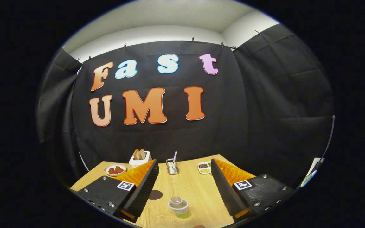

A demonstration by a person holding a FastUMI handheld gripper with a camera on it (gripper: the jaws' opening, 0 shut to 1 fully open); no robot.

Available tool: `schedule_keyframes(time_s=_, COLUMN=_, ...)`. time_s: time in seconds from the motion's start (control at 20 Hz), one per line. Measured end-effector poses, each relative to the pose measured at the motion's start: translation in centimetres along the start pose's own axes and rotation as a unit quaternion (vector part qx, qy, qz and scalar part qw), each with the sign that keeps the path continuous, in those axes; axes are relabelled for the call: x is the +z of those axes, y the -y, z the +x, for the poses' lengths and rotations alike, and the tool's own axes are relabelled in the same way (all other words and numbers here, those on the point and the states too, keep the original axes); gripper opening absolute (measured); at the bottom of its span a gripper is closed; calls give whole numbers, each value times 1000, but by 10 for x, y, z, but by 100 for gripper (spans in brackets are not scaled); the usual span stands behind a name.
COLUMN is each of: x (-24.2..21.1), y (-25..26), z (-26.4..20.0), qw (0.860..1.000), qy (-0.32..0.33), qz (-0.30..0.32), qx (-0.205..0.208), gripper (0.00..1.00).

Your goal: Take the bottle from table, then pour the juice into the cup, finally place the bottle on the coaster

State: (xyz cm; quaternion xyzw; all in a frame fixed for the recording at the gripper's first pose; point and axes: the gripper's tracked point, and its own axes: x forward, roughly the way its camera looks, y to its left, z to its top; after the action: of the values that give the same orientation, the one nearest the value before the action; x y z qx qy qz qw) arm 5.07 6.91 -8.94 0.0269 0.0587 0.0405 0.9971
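The bottle (179, 206) is standing upright on the table (195, 186), between the two fingers and low in the gap, not touched by either. It is looking small from above: a clear round cap or lid on top, a pale body, a band of green liquid showing at its base. Whether it is plastic or glass I cannot tell.

The gripper (184, 186) is hanging over it with its fingers spread wide, holding nothing. Their inner faces are ribbed.

By my reading the task is only beginning: the bottle is not yet taken, no juice is poured, and the placing is still to come. A dark flat round disc (155, 194) is lying just beside the left finger; it is likely the coaster. I am not making out a cup for certain.

The table is pale wood with a fine straight grain. Beyond the fingers a wire holder (172, 167) with a utensil is standing, a white box (139, 159) with toast slices, a round plate (115, 170) with reddish pieces, and a small tray (204, 167) of dark bits. Black cloth is hanging behind.
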Motion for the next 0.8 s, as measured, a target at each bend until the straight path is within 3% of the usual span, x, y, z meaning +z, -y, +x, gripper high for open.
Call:
schedule_keyframes(time_s=0.4, x=-82, y=-12, z=-3, qw=999, qy=-43, qz=-10, qx=22, gripper=98)
schedule_keyframes(time_s=0.8, x=-193, y=-21, z=2, qw=988, qy=-139, qz=-49, qx=37, gripper=98)
